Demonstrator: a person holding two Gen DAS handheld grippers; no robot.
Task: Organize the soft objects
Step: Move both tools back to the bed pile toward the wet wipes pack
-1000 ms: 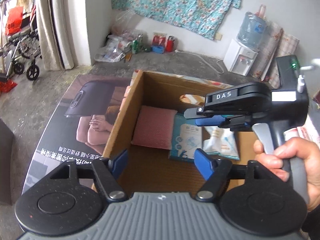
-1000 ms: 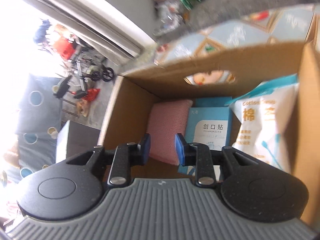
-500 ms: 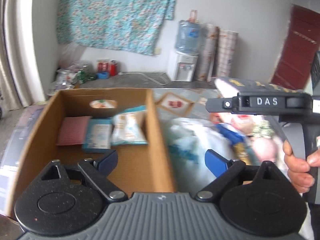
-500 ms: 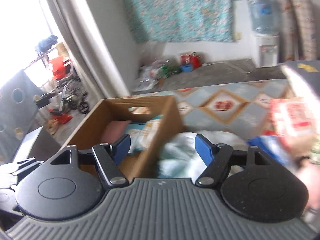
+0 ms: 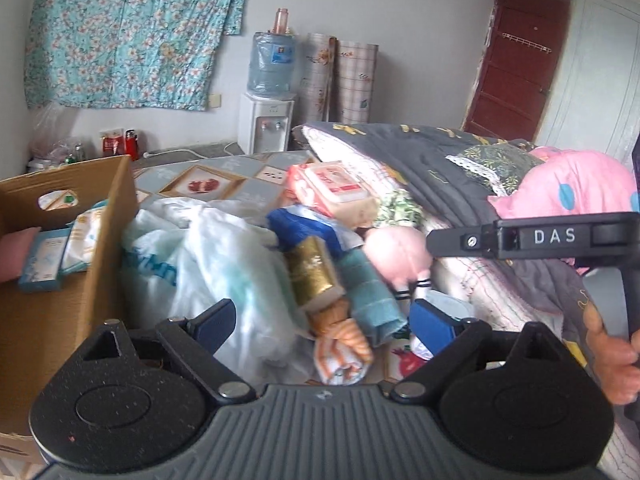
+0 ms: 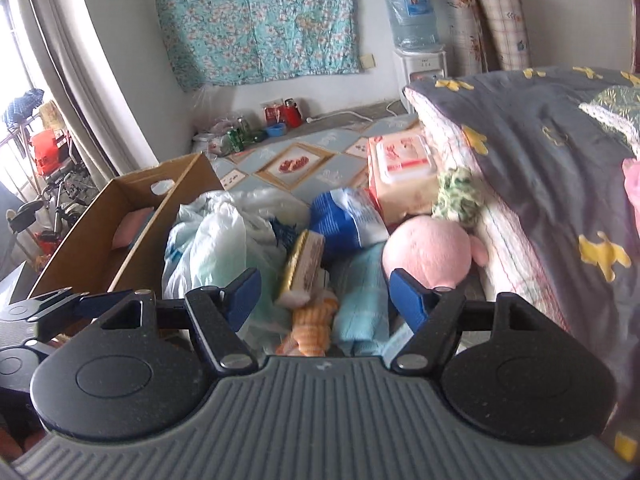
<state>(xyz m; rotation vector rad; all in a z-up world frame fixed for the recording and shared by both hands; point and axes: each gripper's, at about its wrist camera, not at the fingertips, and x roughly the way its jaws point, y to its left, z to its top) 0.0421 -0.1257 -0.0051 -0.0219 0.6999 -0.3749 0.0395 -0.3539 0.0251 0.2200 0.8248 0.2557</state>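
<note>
Both grippers released, empty, level over the pile: left gripper (image 5: 324,322), right gripper (image 6: 324,294) (hand at 3 o'clock). Orange towel (image 6: 314,320) between right fingers; cardboard box (image 6: 120,240) at 10 o'clock.

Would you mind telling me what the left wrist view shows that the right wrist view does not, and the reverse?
Only the left wrist view shows the dark red door, the pink dotted cloth, the right gripper's body marked DAS and the packets in the cardboard box. Only the right wrist view shows the curtain and the wheeled frame by the window. Both share the box, white plastic bag, gold pack, teal towel, pink plush, wipes pack and water dispenser. Both grippers, left and right, are open.
</note>
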